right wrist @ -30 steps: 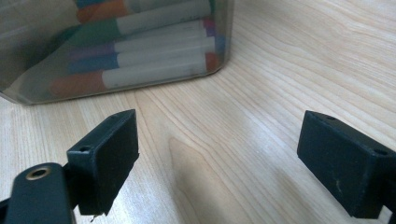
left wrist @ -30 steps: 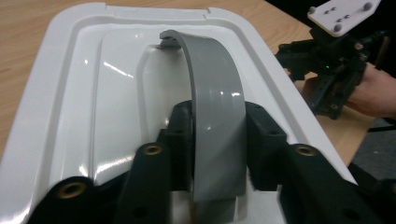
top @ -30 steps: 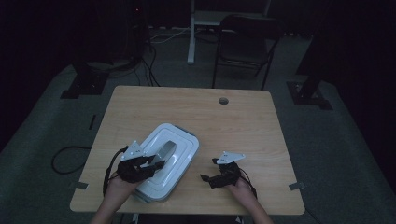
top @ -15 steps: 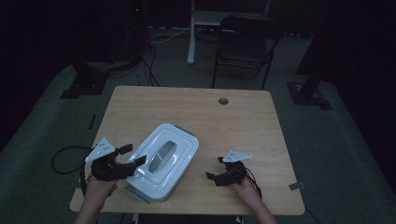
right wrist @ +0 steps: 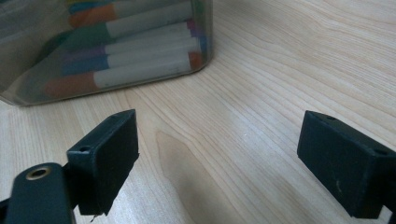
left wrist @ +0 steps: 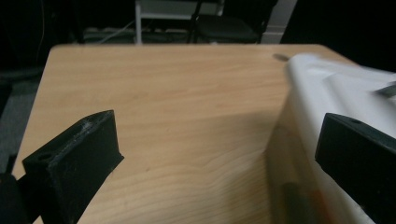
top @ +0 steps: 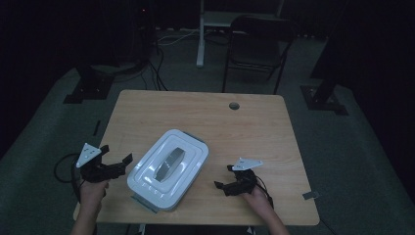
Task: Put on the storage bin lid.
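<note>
1. High view shows the left gripper (top: 117, 164) held at the near left edge of the bench (top: 254, 122), just left of a white-lidded box (top: 169, 169).
2. Its jaws stand wide with nothing between them; they have just been opening.
3. The box sits to the right of the left gripper and apart from it, with a narrow strip of bare wood between.
4. Left gripper view has the two black jaws far apart over bare wood (left wrist: 177, 107), and the box's white lid (left wrist: 336, 93) rises just inside the right-hand jaw, blurred.
5. Whether that jaw touches the box wall cannot be told from this view; the high view shows them apart.
6. The right gripper (top: 224, 182) rests low over the bench on the other side of the box, its jaws pointing toward the box's near right corner.
7. Its jaws are also wide and hold nothing.
8. Right gripper view shows the box's clear wall (right wrist: 116, 56) ahead and to the left of the jaws, near but not touching.
9. Through that wall lie markers (right wrist: 140, 46) stacked on their sides, white barrels with orange, green, purple and blue ends.
10. A grey handle (top: 167, 165) lies flat along the middle of the lid, between the two grippers.
11. A chair (top: 259, 44) stands on the floor well beyond the far edge of the bench.
</note>
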`<state>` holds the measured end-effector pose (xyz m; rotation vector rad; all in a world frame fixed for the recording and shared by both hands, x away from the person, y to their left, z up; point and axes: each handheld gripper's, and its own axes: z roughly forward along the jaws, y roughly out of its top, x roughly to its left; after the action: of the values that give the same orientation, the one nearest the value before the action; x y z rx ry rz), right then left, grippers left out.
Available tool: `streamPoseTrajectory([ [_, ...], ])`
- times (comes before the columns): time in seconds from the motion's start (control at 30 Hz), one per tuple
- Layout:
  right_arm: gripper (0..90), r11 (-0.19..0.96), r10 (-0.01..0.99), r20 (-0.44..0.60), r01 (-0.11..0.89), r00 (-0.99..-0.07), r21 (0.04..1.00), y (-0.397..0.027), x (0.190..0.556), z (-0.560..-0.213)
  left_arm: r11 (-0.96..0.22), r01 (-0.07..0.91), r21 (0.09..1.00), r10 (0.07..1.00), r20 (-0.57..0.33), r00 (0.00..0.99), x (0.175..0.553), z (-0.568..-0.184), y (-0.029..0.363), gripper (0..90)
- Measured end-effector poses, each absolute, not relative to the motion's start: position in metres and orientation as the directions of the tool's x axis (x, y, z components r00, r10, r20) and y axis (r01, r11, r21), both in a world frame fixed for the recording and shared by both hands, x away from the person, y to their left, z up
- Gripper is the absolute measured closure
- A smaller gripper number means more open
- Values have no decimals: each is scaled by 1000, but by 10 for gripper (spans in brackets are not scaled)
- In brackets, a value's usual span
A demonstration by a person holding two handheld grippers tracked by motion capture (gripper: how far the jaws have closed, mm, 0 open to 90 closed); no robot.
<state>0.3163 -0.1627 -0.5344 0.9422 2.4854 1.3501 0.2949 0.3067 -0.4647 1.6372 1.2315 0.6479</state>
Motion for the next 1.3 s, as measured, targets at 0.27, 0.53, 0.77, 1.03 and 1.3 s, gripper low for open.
streamPoseTrajectory([
  [0.27, 124, 393, 601, 152, 455, -785, 799, -164, 317, -536, -57, 511, 858, 947, -115, 299, 309, -501, 314, 5],
  [0.53, 124, 393, 623, 130, 453, -771, 800, -165, 317, -536, -90, 562, 822, 936, -123, 331, 312, -522, 298, 5],
  [0.77, 124, 374, 638, 145, 469, -756, 800, -172, 316, -537, -120, 570, 813, 923, -120, 365, 309, -527, 286, 6],
  [1.03, 124, 373, 651, 131, 465, -748, 802, -176, 316, -536, -119, 558, 821, 929, -106, 354, 297, -527, 277, 6],
  [1.3, 124, 376, 679, 112, 475, -726, 796, -183, 319, -542, -129, 558, 820, 919, -113, 379, 282, -528, 257, 6],
])
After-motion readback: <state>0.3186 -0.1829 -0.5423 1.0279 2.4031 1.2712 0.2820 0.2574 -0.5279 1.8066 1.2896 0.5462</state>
